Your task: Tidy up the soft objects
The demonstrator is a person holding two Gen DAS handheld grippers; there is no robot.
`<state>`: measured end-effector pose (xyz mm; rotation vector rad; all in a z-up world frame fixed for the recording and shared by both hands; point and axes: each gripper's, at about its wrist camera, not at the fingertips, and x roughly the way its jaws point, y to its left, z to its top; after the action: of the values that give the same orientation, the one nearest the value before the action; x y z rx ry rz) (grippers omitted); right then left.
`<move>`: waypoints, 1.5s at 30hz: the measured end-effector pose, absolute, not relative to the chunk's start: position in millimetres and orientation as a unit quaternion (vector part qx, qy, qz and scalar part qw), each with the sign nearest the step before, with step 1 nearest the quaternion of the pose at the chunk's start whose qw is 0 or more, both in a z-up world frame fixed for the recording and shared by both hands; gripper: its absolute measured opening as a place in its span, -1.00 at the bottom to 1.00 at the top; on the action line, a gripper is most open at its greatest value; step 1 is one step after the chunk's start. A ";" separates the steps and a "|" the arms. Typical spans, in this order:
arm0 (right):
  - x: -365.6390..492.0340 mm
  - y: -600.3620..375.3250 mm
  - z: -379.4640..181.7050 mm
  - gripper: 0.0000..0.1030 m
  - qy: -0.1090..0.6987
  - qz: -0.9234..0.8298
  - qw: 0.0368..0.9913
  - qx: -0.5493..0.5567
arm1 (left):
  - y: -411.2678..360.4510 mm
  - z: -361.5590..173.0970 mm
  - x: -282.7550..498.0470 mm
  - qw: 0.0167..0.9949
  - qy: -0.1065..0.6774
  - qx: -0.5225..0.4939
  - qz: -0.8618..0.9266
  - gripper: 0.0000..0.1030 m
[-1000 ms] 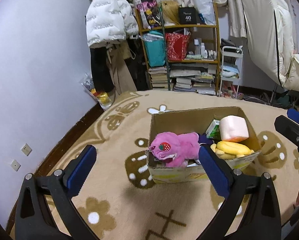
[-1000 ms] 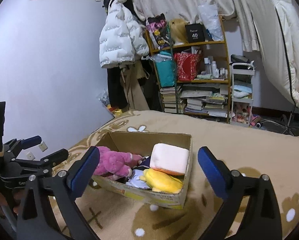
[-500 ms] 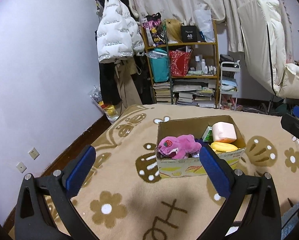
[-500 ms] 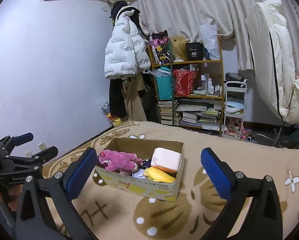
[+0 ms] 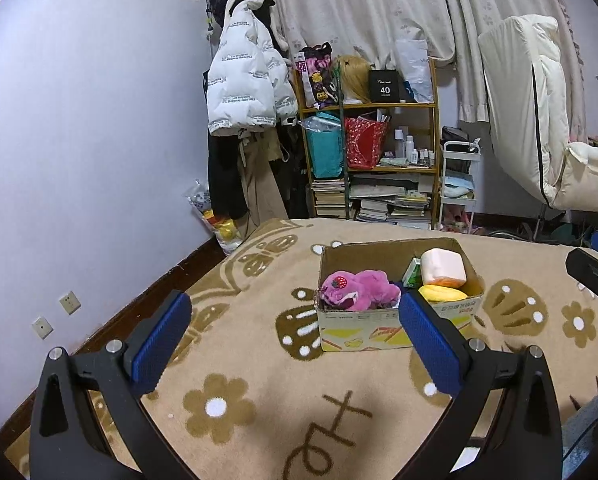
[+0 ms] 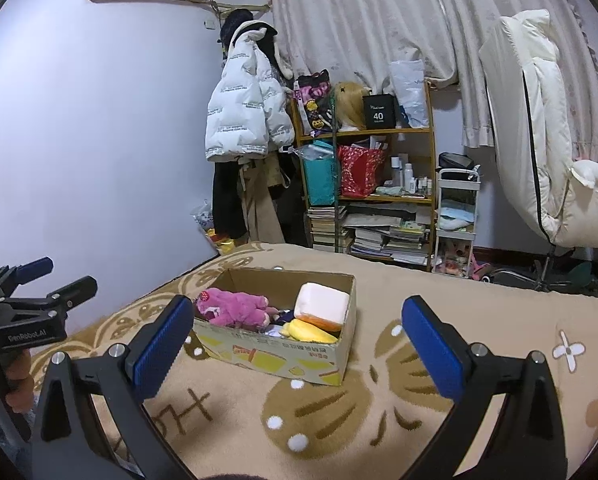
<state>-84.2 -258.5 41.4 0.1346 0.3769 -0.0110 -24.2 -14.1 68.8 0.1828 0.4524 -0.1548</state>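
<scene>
The box (image 5: pixel 395 320) sits on the beige rug (image 5: pixel 251 360), well beyond both tools; inside it lie a pink plush (image 5: pixel 359 290) at the left, a white-and-orange cushion (image 5: pixel 443 266) at the far right, a yellow plush (image 5: pixel 443 293) near right, and a small green pack (image 5: pixel 413 274) between. The left tool (image 5: pixel 295 340) hangs spread wide, nothing between its blue pads (image 5: pixel 161 340); the right tool (image 6: pixel 299 340) likewise gapes wide and holds nothing. Far behind stand a shelf (image 6: pixel 379 200) and a white jacket (image 6: pixel 243 112).
</scene>
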 end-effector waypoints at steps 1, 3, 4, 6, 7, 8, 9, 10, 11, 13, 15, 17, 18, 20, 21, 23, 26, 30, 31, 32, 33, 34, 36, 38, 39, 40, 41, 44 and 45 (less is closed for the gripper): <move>-83.7 -258.4 39.8 1.00 0.189 -0.010 0.980 0.064 | -14.5 67.4 -23.7 0.967 0.224 0.093 -0.075 0.99; -83.6 -261.4 35.0 1.00 0.193 -0.011 0.979 0.066 | -15.5 64.5 -20.8 0.966 0.226 0.097 -0.076 0.99; -84.1 -263.2 33.8 1.00 0.194 -0.012 0.979 0.069 | -15.8 63.6 -19.6 0.966 0.228 0.097 -0.076 0.99; -82.9 -266.9 31.7 1.00 0.196 -0.015 0.978 0.075 | -17.0 60.3 -15.5 0.965 0.232 0.098 -0.076 0.99; -82.6 -268.2 30.4 1.00 0.197 -0.016 0.977 0.077 | -17.4 59.4 -14.6 0.965 0.233 0.099 -0.075 0.99; -81.6 -269.5 29.4 1.00 0.198 -0.018 0.977 0.079 | -17.4 57.2 -12.5 0.964 0.235 0.100 -0.074 0.99; -80.7 -270.4 28.4 1.00 0.200 -0.019 0.976 0.081 | -17.3 56.0 -11.6 0.964 0.237 0.100 -0.074 0.99; -79.5 -271.4 27.1 1.00 0.203 -0.020 0.975 0.083 | -17.2 54.2 -10.1 0.963 0.239 0.101 -0.072 0.99; -77.8 -272.4 26.7 1.00 0.205 -0.020 0.975 0.084 | -17.1 52.3 -8.7 0.962 0.242 0.102 -0.070 0.99; -76.3 -272.7 24.7 1.00 0.208 -0.020 0.974 0.085 | -16.4 50.4 -6.7 0.962 0.244 0.102 -0.069 0.99; -75.0 -273.1 24.5 1.00 0.210 -0.021 0.974 0.084 | -16.3 49.4 -6.5 0.962 0.245 0.102 -0.067 0.99; -74.2 -273.5 24.0 1.00 0.211 -0.020 0.974 0.085 | -17.1 48.9 -6.8 0.962 0.243 0.106 -0.063 0.99; -73.8 -272.8 23.5 1.00 0.211 -0.020 0.974 0.085 | -17.6 48.8 -6.8 0.962 0.244 0.107 -0.063 0.99; -72.1 -273.6 21.7 1.00 0.214 -0.019 0.973 0.086 | -18.5 47.8 -5.6 0.959 0.251 0.107 -0.072 0.99; -71.9 -273.4 20.5 1.00 0.215 -0.020 0.973 0.086 | -19.1 47.0 -5.5 0.959 0.252 0.108 -0.071 0.99; -71.2 -273.6 19.3 1.00 0.216 -0.020 0.972 0.087 | -19.6 46.3 -6.2 0.960 0.249 0.111 -0.068 0.99; -70.9 -274.3 18.5 1.00 0.216 -0.020 0.972 0.087 | -19.9 45.6 -6.2 0.960 0.250 0.110 -0.070 0.99; -71.1 -275.1 19.1 1.00 0.216 -0.019 0.972 0.087 | -20.9 44.5 -5.8 0.958 0.255 0.110 -0.072 0.99; -71.1 -275.1 19.1 1.00 0.216 -0.019 0.972 0.087 | -21.8 44.0 -5.8 0.957 0.256 0.111 -0.073 0.99; -70.9 -275.2 18.9 1.00 0.216 -0.020 0.972 0.087 | -22.8 43.5 -6.0 0.957 0.257 0.112 -0.073 0.99; -70.6 -275.5 18.6 1.00 0.216 -0.020 0.972 0.087 | -23.7 42.9 -6.5 0.957 0.258 0.114 -0.074 0.99; -71.1 -275.3 19.2 1.00 0.216 -0.019 0.972 0.087 | -24.5 42.7 -6.9 0.956 0.258 0.115 -0.074 0.99; -70.6 -275.6 18.6 1.00 0.216 -0.019 0.972 0.087 | -24.8 42.6 -6.3 0.956 0.259 0.116 -0.076 0.99; -70.8 -275.6 19.0 1.00 0.217 -0.019 0.972 0.087 | -25.2 42.2 -6.3 0.956 0.259 0.117 -0.076 0.99; -71.1 -275.4 19.3 1.00 0.217 -0.019 0.972 0.087 | -25.2 42.2 -6.5 0.956 0.260 0.116 -0.076 0.99; -71.1 -275.4 19.3 1.00 0.217 -0.020 0.972 0.087 | -25.2 42.1 -6.8 0.956 0.260 0.116 -0.076 0.99; -71.0 -275.5 19.1 1.00 0.217 -0.020 0.972 0.087 | -25.2 42.2 -6.7 0.956 0.260 0.116 -0.076 0.99; -70.8 -275.3 19.3 1.00 0.217 -0.020 0.972 0.086 | -25.1 42.3 -6.7 0.956 0.259 0.116 -0.076 0.99; -71.0 -275.1 19.7 1.00 0.217 -0.020 0.972 0.086 | -25.6 42.1 -7.0 0.956 0.259 0.116 -0.075 0.99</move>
<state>-71.0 -275.1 19.7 0.1738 0.4380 -0.0399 -7.0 -25.6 42.1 0.2353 0.5252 -0.1523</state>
